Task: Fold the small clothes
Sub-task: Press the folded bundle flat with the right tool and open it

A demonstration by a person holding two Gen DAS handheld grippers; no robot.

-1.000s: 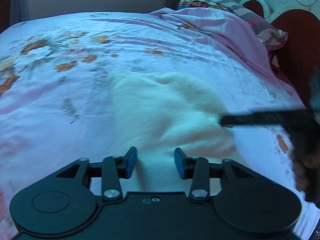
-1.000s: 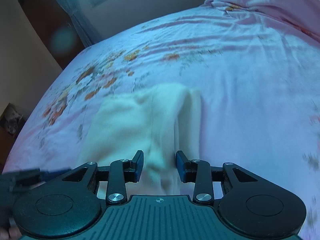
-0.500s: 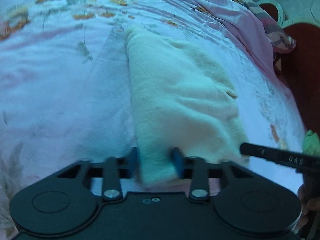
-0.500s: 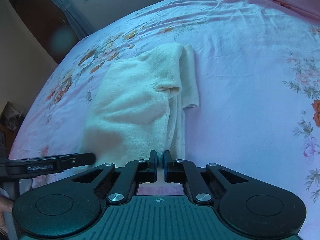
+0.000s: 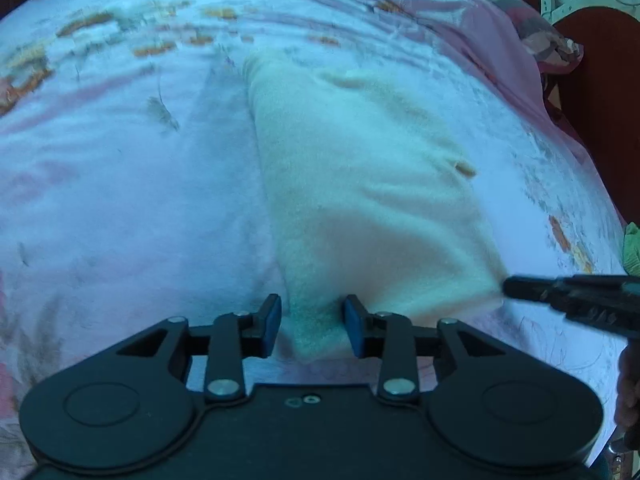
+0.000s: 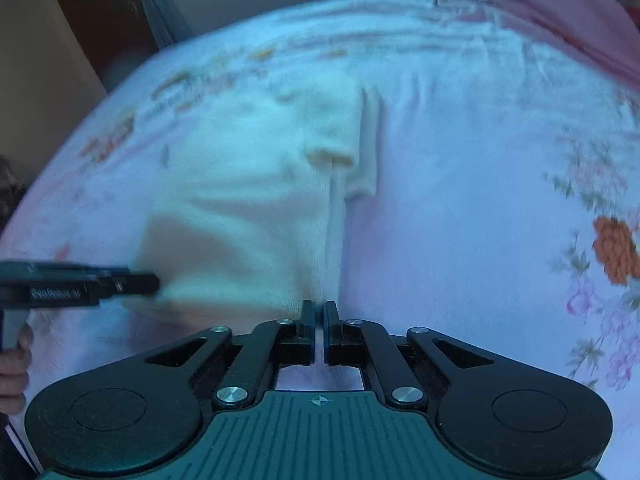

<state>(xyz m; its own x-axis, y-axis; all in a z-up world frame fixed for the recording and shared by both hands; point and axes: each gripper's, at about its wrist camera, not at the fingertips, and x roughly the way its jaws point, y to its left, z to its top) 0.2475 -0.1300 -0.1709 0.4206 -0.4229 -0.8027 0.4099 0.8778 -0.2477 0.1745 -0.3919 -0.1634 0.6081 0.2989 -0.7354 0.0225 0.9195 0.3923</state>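
A cream fleece garment lies folded lengthwise on the pink floral bedsheet; it also shows in the right wrist view. My left gripper is open, its blue pads on either side of the garment's near left corner. My right gripper is shut on the garment's near right corner, a thin strip of cloth between the pads. Each gripper shows in the other's view, the right one at the garment's near right corner and the left one at its near left corner.
A bunched pink blanket and a patterned pillow lie at the head of the bed. A dark red headboard stands at the right. A dark door and curtain are beyond the bed's far side.
Both grippers came down to the garment's near edge. The right one closed on its corner and stays shut. The left jaws stand a little wider than half a second ago. The views are blurred by motion.
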